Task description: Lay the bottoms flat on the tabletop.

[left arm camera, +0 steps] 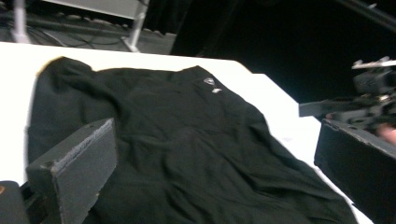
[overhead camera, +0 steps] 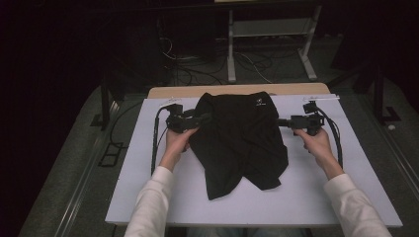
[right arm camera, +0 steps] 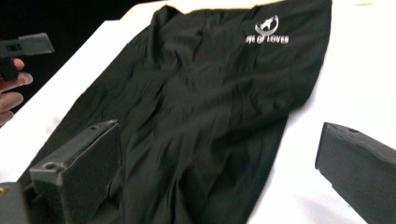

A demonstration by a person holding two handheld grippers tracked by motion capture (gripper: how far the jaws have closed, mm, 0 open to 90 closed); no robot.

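White table (overhead camera: 148,192) bears black garment (overhead camera: 237,143); left claw (overhead camera: 205,118), right claw (overhead camera: 281,122) spread.

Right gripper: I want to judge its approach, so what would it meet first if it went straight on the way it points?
Probably the black garment: the right gripper, jaws open and empty, points at its near edge on the white board. Depth is unclear.
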